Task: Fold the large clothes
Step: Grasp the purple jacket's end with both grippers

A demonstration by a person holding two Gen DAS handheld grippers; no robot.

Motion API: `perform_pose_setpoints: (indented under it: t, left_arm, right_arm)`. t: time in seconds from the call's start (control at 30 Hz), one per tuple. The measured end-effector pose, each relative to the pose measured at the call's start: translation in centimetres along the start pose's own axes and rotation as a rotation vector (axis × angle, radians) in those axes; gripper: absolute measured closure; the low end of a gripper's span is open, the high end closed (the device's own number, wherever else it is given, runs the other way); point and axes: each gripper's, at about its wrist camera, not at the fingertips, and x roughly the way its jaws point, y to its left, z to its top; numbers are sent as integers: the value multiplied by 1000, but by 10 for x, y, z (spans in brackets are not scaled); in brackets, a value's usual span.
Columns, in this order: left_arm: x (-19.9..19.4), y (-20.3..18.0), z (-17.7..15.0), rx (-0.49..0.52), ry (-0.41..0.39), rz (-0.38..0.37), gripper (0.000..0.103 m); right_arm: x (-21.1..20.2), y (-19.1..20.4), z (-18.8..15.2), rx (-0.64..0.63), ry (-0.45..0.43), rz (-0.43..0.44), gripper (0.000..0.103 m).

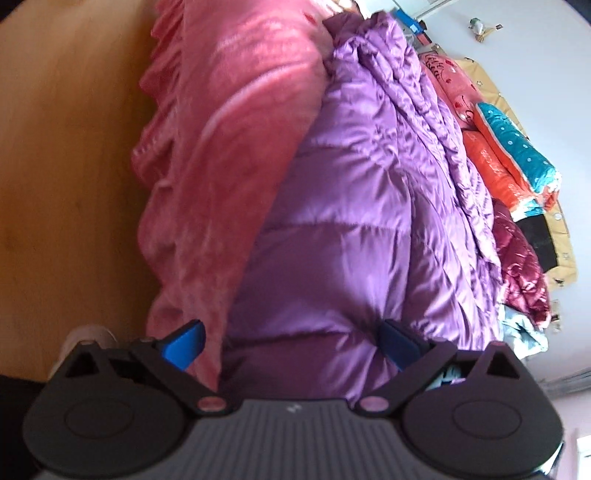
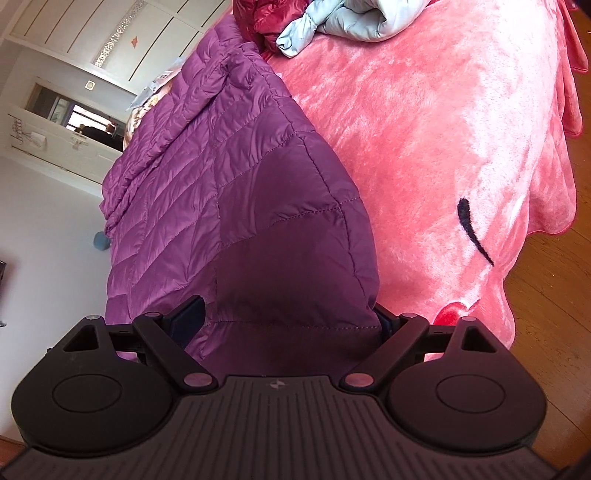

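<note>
Blue-padded fingers of the left hand-held gripper stand wide apart at the bottom of the left wrist view, released, with the shiny purple quilted down jacket bulging up between them; whether the pads touch the fabric I cannot tell. That jacket runs from the gripper up the middle of the frame toward the upper centre, lying on a plush pink bedspread that fills the band to its left. Bare orange-brown wooden floor takes the left side. At the right of the frame, beyond the jacket, lies a pile of folded bedding: an orange and teal dotted quilt, with a dark red quilted garment below it.

In the right wrist view, the right hand-held gripper is also spread wide, its dark fingers flanking a shadowed fold of the purple jacket; it straddles the cloth without pinching it. The jacket stretches from the gripper toward the upper left of the frame. The pink bedspread covers the right half, marked with a curved black stitched line and a red patch near the lower right. A pale blue garment lies bunched at the top centre, touching dark red quilted fabric beside it.
</note>
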Motion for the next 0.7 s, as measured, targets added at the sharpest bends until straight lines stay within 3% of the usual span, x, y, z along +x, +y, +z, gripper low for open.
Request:
perform_pose_setpoints:
  t: [0.27,0.47,0.6,0.7]
  left_arm:
    - [10,-9,-7,13,112,-114,3]
    - [0,-19,-10,73,135,-181,15]
    - [-8,-28,-11,115,141,-226,23]
    - [-10,-30,-10,108,140,-261,27]
  right_arm:
    - [-2,4,-5,-32,-13,-29,1]
    - [-5,14,-7,-96,-27,-58,19]
    - [-4,26,-7,-153,-33,-58,43]
    - [0,34,-3,-181,-27,-52,46]
